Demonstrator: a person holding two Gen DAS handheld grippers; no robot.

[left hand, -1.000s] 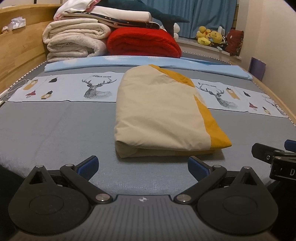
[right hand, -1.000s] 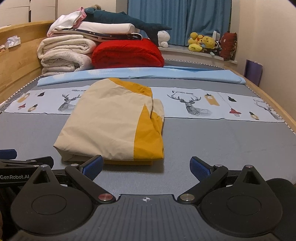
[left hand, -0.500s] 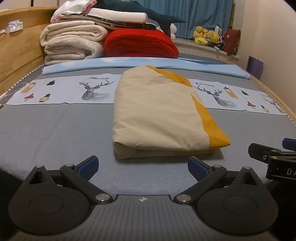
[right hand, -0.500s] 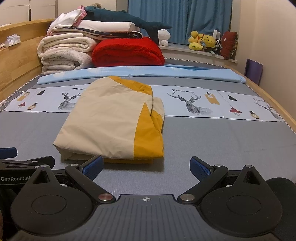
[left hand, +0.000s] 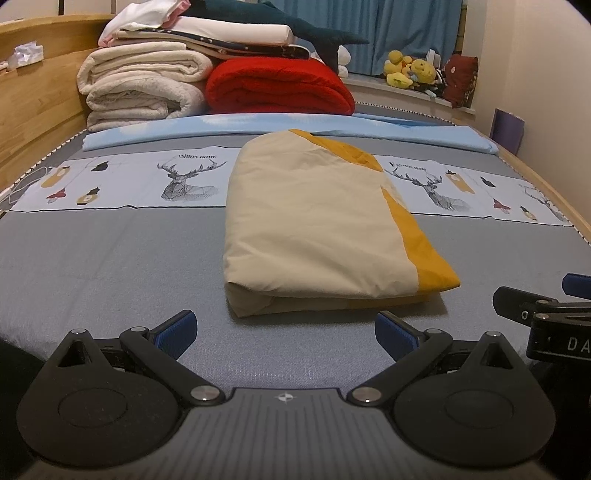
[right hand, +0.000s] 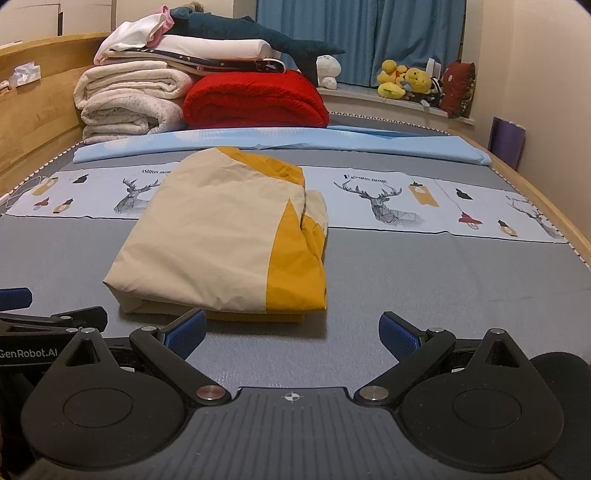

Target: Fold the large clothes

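The folded garment (left hand: pixel 317 229) is mostly cream with a mustard-yellow panel down its right side. The bed (left hand: pixel 110 258) is plain grey, with a pale band (right hand: pixel 424 206) across mid-frame printed with line-drawn deer heads and small red, black and yellow figures, and a sky-blue sheet (left hand: pixel 369 129) behind that. Upper left: off-white blankets (left hand: pixel 140 88), a bright red one (left hand: pixel 277 88), a dark teal plush shark (right hand: pixel 258 37). Blue curtains (right hand: pixel 369 33) at top, yellow plush toys (right hand: pixel 402 79) upper right. The gripper bodies are black with blue pads (left hand: pixel 397 332).
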